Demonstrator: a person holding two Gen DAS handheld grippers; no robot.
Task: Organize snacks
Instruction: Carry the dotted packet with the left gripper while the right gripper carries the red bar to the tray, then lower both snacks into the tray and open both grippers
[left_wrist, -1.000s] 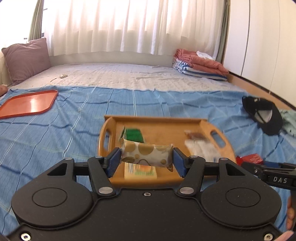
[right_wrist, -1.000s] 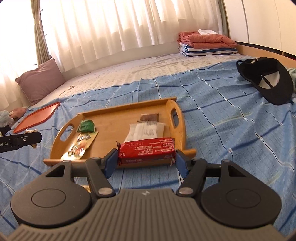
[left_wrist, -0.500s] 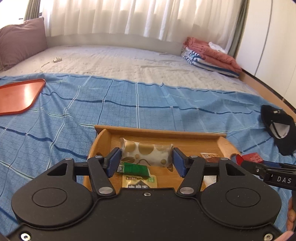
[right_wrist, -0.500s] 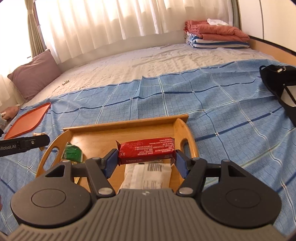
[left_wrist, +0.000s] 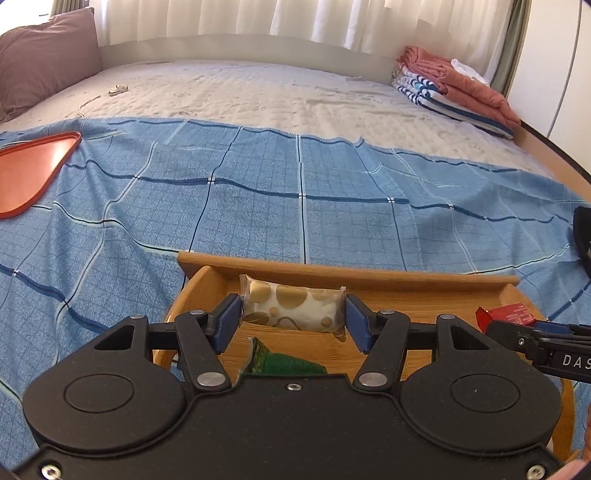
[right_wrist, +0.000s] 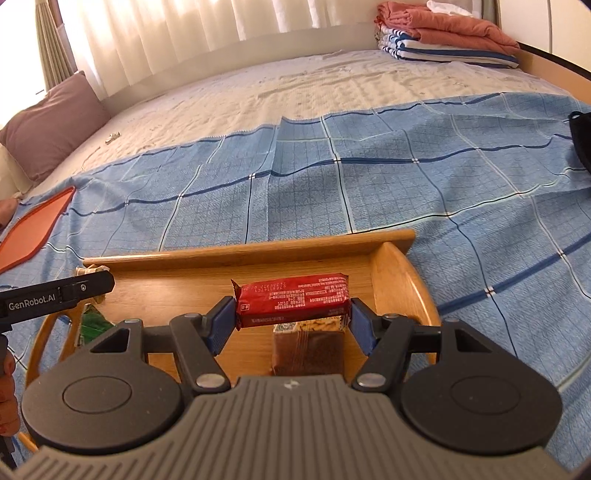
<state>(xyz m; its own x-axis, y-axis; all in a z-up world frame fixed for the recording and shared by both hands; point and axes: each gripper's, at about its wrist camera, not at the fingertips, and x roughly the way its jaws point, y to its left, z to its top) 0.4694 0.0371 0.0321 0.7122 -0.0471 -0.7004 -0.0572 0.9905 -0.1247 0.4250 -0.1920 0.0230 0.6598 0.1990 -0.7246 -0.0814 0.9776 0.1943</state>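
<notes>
My left gripper (left_wrist: 292, 317) is shut on a white snack packet with gold dots (left_wrist: 291, 307) and holds it above the far left part of the wooden tray (left_wrist: 347, 271). A green packet (left_wrist: 284, 363) lies in the tray below it. My right gripper (right_wrist: 292, 314) is shut on a red snack bar (right_wrist: 293, 300) and holds it above the right part of the same tray (right_wrist: 251, 249). A brown bar (right_wrist: 308, 349) lies in the tray under it. The green packet also shows at the left in the right wrist view (right_wrist: 92, 325).
The tray lies on a blue checked cloth (left_wrist: 258, 206) on a bed. An orange tray (left_wrist: 29, 173) lies far left. Folded laundry (left_wrist: 454, 88) is stacked at the far right. A black cap (right_wrist: 580, 136) lies at the right edge. A purple pillow (right_wrist: 48, 129) lies far left.
Both grippers have moved forward over the wooden tray with their snacks still held. The tray's far rim is now close in front of both.
</notes>
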